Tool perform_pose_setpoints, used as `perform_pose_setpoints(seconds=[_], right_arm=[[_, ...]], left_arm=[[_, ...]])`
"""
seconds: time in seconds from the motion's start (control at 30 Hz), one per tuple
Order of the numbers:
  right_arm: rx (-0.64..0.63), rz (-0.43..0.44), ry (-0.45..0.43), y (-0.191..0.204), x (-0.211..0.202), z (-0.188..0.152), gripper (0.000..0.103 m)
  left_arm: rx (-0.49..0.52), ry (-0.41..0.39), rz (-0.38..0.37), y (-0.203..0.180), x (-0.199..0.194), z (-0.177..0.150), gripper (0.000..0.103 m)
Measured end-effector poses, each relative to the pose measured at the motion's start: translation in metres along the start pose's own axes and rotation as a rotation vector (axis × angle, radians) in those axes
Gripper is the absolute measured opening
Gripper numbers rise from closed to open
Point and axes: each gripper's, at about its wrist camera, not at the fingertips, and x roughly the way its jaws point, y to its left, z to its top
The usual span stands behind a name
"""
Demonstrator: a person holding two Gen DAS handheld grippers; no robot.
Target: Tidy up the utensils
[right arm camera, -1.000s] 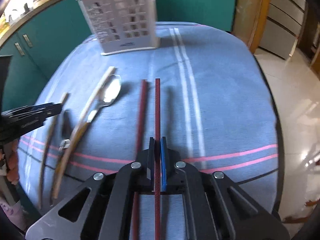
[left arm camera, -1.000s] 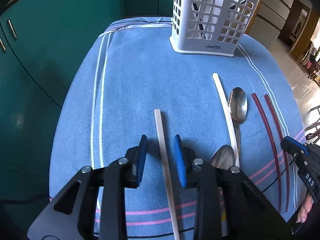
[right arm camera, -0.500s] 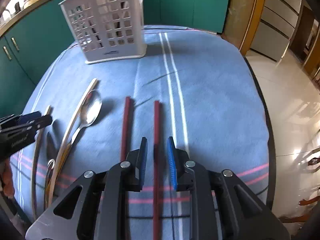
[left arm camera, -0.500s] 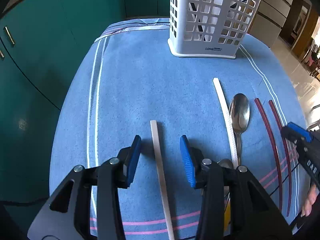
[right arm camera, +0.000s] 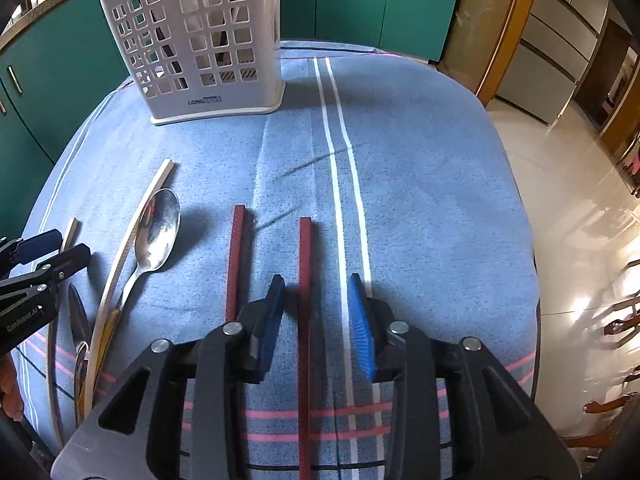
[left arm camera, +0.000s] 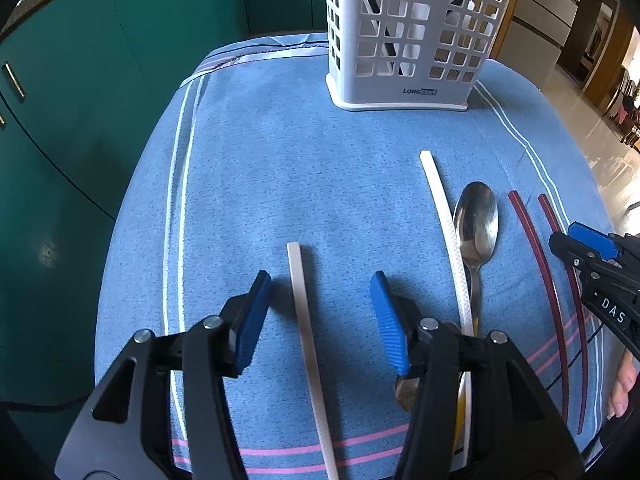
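Note:
A white slotted utensil basket [left arm camera: 408, 36] stands at the far side of the blue cloth; it also shows in the right wrist view [right arm camera: 200, 40]. My left gripper [left arm camera: 320, 312] is open, its jaws on either side of a white chopstick [left arm camera: 306, 332] lying on the cloth. A second white chopstick [left arm camera: 444, 224] and a steel spoon [left arm camera: 476, 224] lie to its right. My right gripper [right arm camera: 316, 320] is open over a dark red chopstick [right arm camera: 305, 320]; a second red chopstick [right arm camera: 236, 264] lies just left of it.
Another spoon [left arm camera: 404, 392] lies partly hidden under my left gripper's right finger. The blue striped cloth [right arm camera: 420, 184] covers a small table. Green cabinets [left arm camera: 100, 80] stand behind and to the left. Tiled floor [right arm camera: 568, 208] lies to the right.
Both grippers have opened wider. The right gripper let go of the red chopstick, which now lies on the cloth. Both have drawn back slightly.

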Motion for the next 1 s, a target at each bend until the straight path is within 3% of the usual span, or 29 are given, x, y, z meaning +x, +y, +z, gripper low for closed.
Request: perform_pose_setpoints(seconds=[0.87,0.97,1.0], right_arm=[[-0.012,0.010,-0.010,0.0026,0.0041,0.0059,0.037],[-0.020,0.017,-0.012,0.0037,0.0050,0.0070,0.035],[-0.024,0.033,-0.014,0.0042,0.0047,0.0067,0.029]], left_arm=[[0.015,0.007,0.007,-0.0026,0.0028,0.0035,0.061],[0.025,0.004,-0.008,-0.0037,0.0020,0.0036,0.051],[0.031,0.003,-0.013,-0.0046,0.0011,0.0034,0.042]])
